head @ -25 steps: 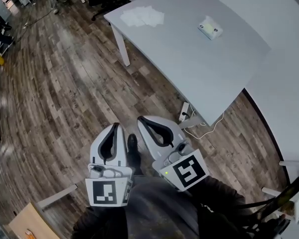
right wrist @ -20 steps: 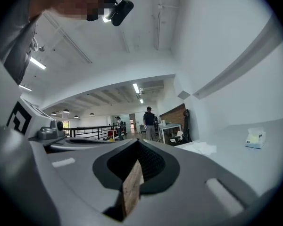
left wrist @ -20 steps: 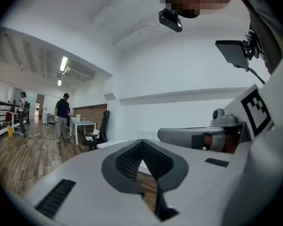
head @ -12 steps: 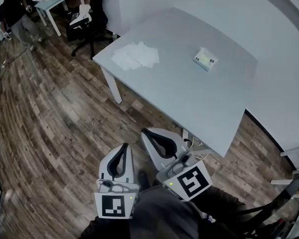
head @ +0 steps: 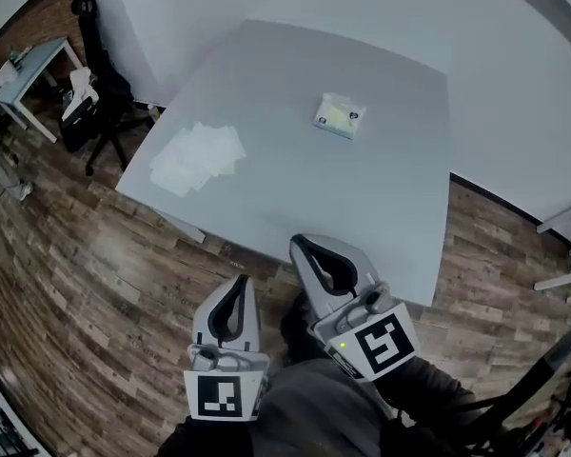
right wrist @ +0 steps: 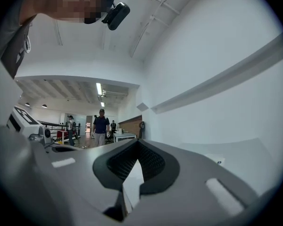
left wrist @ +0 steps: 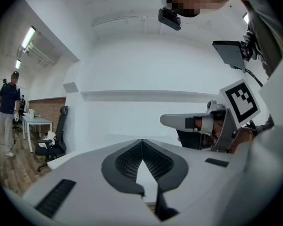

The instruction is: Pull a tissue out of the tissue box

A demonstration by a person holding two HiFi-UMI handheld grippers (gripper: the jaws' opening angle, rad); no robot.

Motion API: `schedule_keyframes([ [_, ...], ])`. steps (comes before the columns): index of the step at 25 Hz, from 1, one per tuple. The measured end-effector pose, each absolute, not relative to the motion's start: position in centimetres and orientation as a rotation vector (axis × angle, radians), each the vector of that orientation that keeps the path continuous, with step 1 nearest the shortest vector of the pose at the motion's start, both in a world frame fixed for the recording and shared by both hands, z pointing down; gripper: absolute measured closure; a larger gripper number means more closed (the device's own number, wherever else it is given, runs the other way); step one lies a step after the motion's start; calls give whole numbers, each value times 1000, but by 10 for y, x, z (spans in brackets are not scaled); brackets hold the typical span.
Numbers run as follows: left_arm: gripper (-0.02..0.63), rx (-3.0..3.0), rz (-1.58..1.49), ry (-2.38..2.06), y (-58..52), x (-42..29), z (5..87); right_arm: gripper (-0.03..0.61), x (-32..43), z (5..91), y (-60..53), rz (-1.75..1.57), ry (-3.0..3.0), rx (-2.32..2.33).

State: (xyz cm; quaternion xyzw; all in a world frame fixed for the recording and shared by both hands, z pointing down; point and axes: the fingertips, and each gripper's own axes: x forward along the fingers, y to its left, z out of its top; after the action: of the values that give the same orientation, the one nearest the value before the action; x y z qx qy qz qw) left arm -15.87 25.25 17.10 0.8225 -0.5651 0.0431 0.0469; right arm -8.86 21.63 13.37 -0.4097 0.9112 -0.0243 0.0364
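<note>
Far left on the grey table (head: 381,188): a patch of loose white sheets (head: 195,155), spread flat near the table's left corner. They look like tissues, though I cannot confirm it from here.

Left gripper (head: 239,282): held low over the wood floor (head: 95,284), short of the table's near edge. Jaws together at the tip, nothing between them.

Right gripper (head: 298,243): just beside the left one, its tip at about the table's near edge. Jaws likewise closed and empty.

Tissue box (head: 338,117): right of centre and toward the far side of the table, lying flat, well apart from both grippers. A little white shows at its top opening, too small to say more.

Judgement: for this pull nothing is under way. Neither claw touches the box. What is left is the whole job: reach across, open one claw, pinch the exposed tissue and draw it out, perhaps with the other claw steadying the box.
</note>
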Motion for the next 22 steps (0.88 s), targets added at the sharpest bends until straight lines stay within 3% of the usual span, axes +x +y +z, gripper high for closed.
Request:
schedule_keyframes([
  [9, 612, 2638, 239, -1409, 106, -85, 198, 577, -22, 183, 85, -208, 2723, -1518],
  [22, 612, 2780, 201, -1212, -32, -10, 171, 577, 55, 166, -24, -160, 2565, -1728],
])
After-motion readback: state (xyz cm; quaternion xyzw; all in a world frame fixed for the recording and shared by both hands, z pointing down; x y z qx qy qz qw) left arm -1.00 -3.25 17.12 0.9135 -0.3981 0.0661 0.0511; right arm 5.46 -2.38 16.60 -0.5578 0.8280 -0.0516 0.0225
